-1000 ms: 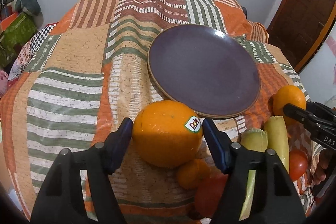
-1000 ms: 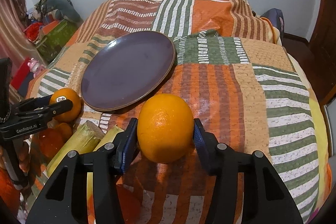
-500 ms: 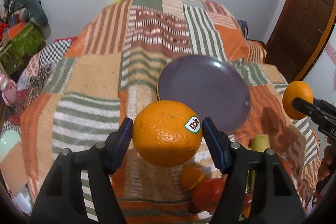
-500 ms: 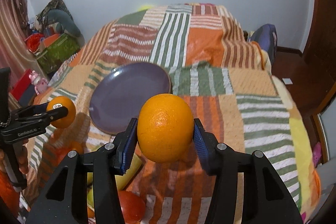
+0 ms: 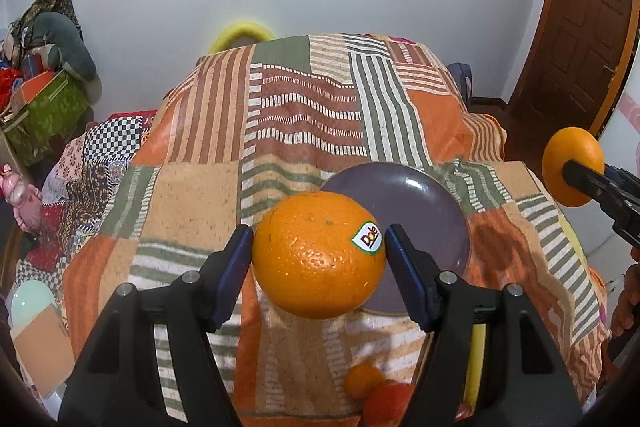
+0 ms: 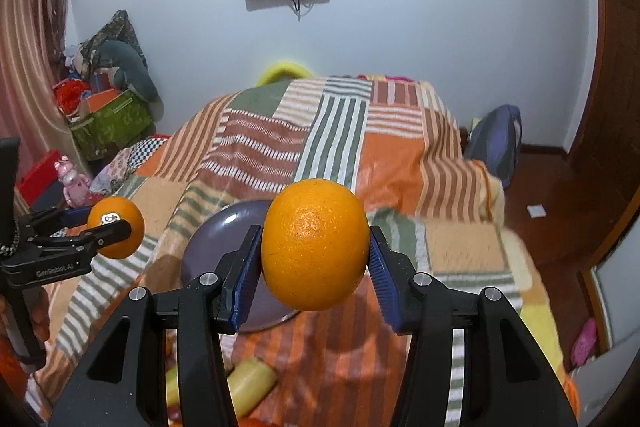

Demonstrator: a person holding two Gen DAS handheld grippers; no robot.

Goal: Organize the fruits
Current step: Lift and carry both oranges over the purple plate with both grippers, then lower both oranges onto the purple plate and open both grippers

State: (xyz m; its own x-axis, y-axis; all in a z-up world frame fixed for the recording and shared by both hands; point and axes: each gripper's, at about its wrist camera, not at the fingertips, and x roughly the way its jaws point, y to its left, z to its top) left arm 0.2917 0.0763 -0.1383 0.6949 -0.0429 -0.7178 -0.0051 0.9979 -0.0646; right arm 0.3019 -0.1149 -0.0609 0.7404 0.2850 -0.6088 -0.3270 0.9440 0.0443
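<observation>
My left gripper (image 5: 319, 253) is shut on a large orange with a Dole sticker (image 5: 316, 259), held high above the bed. My right gripper (image 6: 314, 259) is shut on a second orange (image 6: 315, 243), also held high. Each gripper shows in the other view: the right one with its orange (image 5: 573, 166) at the right edge, the left one with its orange (image 6: 116, 221) at the left. A purple plate (image 5: 420, 199) lies on the patchwork blanket below; it also shows in the right wrist view (image 6: 224, 235).
A small orange (image 5: 362, 379), a red tomato (image 5: 386, 405) and pale green-yellow stalks (image 6: 250, 383) lie near the bed's front edge. The striped blanket (image 5: 304, 115) covers the bed. Boxes and toys (image 6: 108, 115) stand at the left, a wooden door (image 5: 580, 27) at the right.
Both grippers have risen well above the bed with their oranges. The plate and the other fruit look smaller and lower, and the wall and screens have come into view.
</observation>
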